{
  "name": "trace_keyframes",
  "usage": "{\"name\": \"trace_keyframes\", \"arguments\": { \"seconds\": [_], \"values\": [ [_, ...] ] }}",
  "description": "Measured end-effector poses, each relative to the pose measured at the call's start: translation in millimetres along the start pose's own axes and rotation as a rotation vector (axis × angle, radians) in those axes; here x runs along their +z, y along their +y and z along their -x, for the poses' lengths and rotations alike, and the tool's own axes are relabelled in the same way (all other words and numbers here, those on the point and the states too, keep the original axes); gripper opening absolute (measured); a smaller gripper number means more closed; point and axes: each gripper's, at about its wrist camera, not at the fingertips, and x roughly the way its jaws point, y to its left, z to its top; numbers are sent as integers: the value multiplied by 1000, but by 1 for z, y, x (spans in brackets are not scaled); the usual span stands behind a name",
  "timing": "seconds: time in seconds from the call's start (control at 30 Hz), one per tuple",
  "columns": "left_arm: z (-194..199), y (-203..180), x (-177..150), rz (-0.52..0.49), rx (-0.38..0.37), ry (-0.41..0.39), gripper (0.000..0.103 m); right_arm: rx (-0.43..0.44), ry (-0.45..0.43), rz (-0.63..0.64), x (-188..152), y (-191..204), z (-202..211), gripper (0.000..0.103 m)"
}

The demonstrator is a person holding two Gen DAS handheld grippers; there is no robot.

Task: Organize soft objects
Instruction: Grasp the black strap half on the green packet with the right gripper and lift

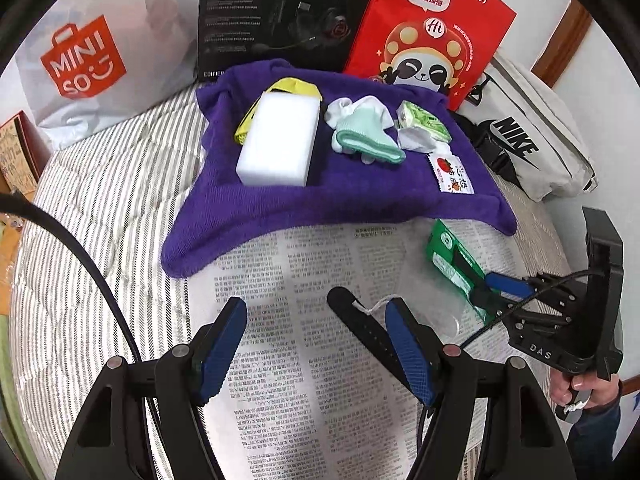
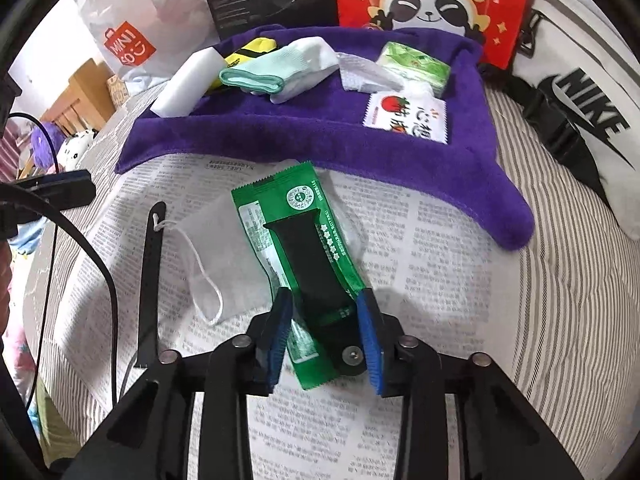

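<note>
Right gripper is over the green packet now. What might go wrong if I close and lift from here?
1. A black strap piece lies on top of the green foil packet, between the open right gripper fingers; closing may catch only one, or the strap may slide off.
2. The packet overlaps a translucent white drawstring pouch; it may drag along.
3. The printed newspaper sheet underneath might get pinched and lifted.
</note>
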Motion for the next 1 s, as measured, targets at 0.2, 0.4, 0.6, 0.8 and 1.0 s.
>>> {"name": "trace_keyframes", "arguments": {
  "seconds": [0.2,0.4,0.6,0.8,1.0],
  "values": [
    [-5,4,-8,10,-11,15,70,-10,19,34,9,8,-4,25],
    [-5,10,-14,28,-19,18,70,30,81,44,-4,17,3,25],
    [-2,12,-16,37,-26,14,70,14,75,50,-3,23,0,35],
    [-3,14,-17,39,-25,19,70,-5,59,106,5,30,-8,27],
    [-3,10,-21,27,-28,19,70,14,42,97,1,31,0,25]
  ]
}}
